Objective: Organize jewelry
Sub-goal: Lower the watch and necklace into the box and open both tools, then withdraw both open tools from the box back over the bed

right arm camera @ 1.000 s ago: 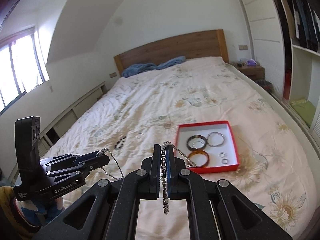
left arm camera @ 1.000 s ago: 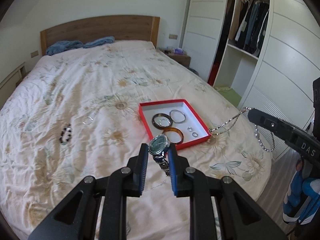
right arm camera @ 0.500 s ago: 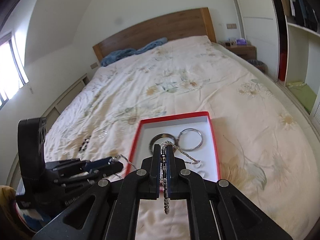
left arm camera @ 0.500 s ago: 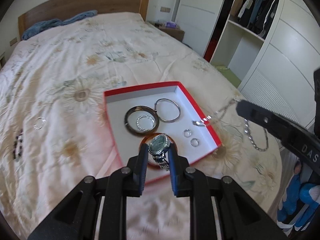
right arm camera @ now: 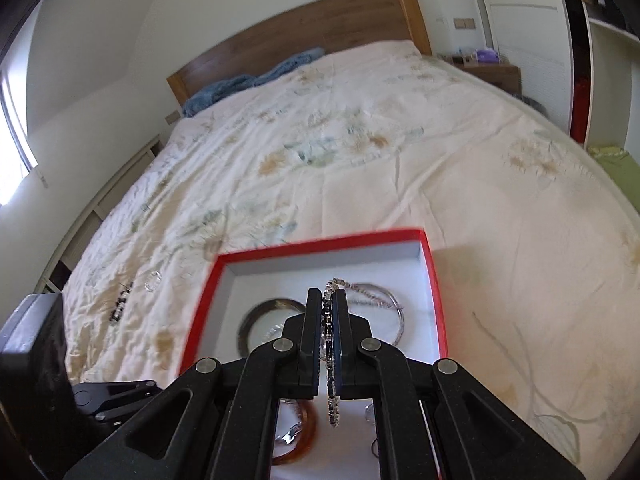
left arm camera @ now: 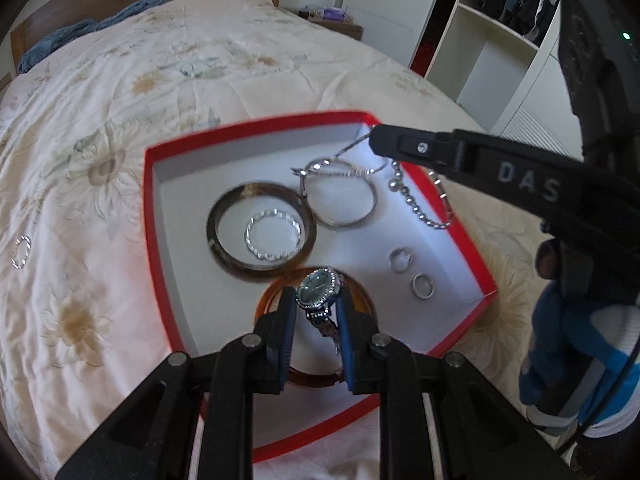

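A red box [left arm camera: 152, 208] with a white inside lies on the bed. It holds a dark bangle [left arm camera: 224, 248], a beaded silver ring [left arm camera: 273, 236], a thin silver bangle [left arm camera: 344, 222], an amber bangle [left arm camera: 316, 380] and two small rings [left arm camera: 400, 260]. My left gripper [left arm camera: 317, 300] is shut on a silver watch [left arm camera: 318, 286], low over the box's near part. My right gripper [right arm camera: 328, 300] is shut on a silver chain necklace [right arm camera: 332, 392] over the box [right arm camera: 208, 300]; the chain [left arm camera: 416, 208] dangles into the box in the left wrist view.
A small silver ring [left arm camera: 21, 252] and a dark bead bracelet [right arm camera: 120, 306] lie on the floral bedspread left of the box. A wardrobe [left arm camera: 480, 52] stands to the right, the headboard [right arm camera: 304, 32] at the far end.
Both grippers moved forward and down from above the bed edge to over the red box. The necklace's hanging end now trails inside the box. Both grips are unchanged.
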### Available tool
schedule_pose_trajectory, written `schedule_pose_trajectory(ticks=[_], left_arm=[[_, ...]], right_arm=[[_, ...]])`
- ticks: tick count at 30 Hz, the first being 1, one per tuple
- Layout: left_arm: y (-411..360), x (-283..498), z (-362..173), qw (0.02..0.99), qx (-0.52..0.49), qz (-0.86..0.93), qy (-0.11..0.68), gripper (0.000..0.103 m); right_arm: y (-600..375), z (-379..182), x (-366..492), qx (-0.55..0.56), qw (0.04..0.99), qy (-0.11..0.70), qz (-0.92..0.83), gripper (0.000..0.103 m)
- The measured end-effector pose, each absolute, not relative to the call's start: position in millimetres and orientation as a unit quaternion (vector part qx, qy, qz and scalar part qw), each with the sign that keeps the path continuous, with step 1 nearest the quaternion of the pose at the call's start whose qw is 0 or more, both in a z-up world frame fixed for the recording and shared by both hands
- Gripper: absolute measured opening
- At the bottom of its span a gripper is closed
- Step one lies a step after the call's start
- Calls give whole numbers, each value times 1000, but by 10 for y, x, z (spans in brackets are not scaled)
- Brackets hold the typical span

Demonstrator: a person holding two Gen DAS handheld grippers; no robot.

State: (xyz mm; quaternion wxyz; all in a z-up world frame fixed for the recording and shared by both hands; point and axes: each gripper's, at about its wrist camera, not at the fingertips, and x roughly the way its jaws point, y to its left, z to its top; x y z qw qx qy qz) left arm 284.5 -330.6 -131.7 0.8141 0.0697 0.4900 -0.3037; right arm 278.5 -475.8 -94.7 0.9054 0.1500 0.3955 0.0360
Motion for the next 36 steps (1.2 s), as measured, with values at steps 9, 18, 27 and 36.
schedule_pose_trajectory(ticks=[9, 18, 27, 36], left_arm=[[-3306, 2824, -1459, 807, 66, -299, 504, 20], [-3292, 2819, -1375, 809, 50, -297, 505, 32], [-3150, 2567, -889, 831, 43, -287, 475, 40], [-2818, 2035, -281, 863, 57, -258, 429, 45]], right_arm=[[-4848, -1300, 2667, 150, 890, 430, 12, 9], [-4882, -1275, 2451, 143, 885, 442, 0, 17], [-4827, -745, 1981, 139, 901, 412, -10, 28], [-4581, -112, 1368, 126, 918, 374, -21, 36]])
